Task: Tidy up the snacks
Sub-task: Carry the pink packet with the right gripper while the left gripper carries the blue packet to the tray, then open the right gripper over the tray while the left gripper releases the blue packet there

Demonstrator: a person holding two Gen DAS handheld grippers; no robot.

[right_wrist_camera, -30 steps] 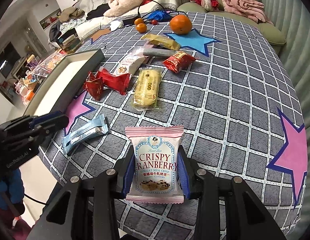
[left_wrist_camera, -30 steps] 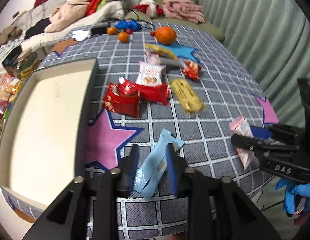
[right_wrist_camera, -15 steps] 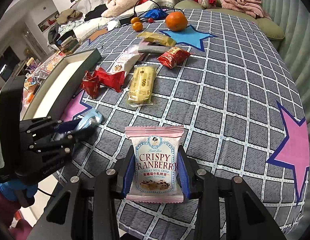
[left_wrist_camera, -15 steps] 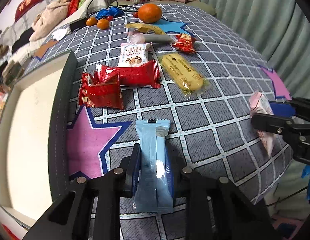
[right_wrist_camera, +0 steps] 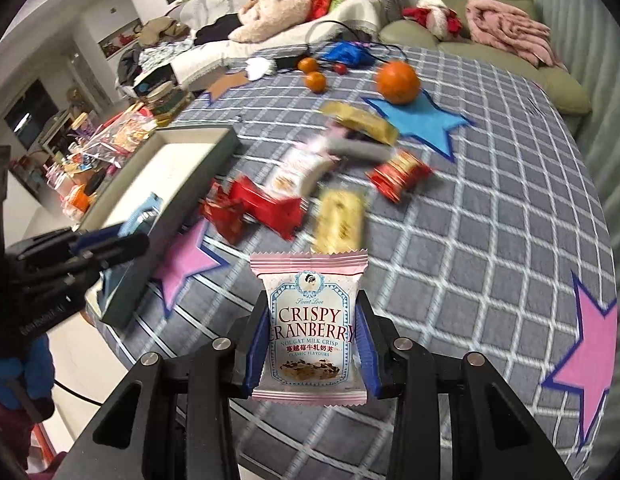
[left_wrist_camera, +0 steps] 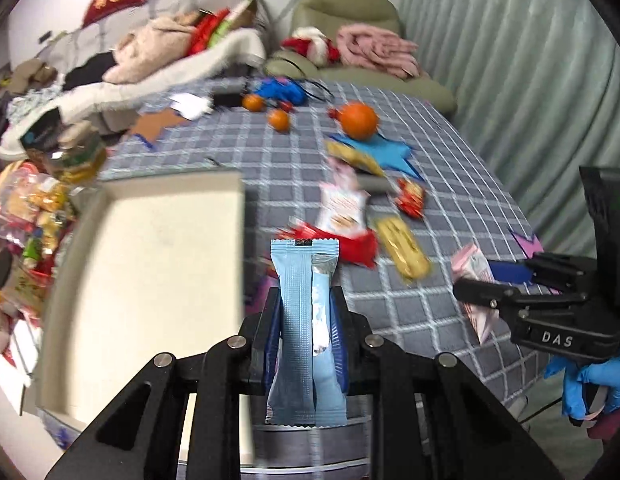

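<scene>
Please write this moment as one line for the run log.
left claw: shut on blue wafer packet, lifted | right claw: shut on cranberry nougat packet | box: no snacks visible inside

Motion blur smeared the snacks (left_wrist_camera: 349,216) lying mid-table, so you couldn't read their labels. In your right wrist view, the left gripper (right_wrist_camera: 110,246) hid most of the blue packet (right_wrist_camera: 144,210). The tray (left_wrist_camera: 150,280) ran behind the gripper frame.

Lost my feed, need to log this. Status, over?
Left gripper shut on blue bar, lifted beside tray. Right gripper shut on cranberry pack. Other snacks on table; nothing seen blocking tray.
</scene>
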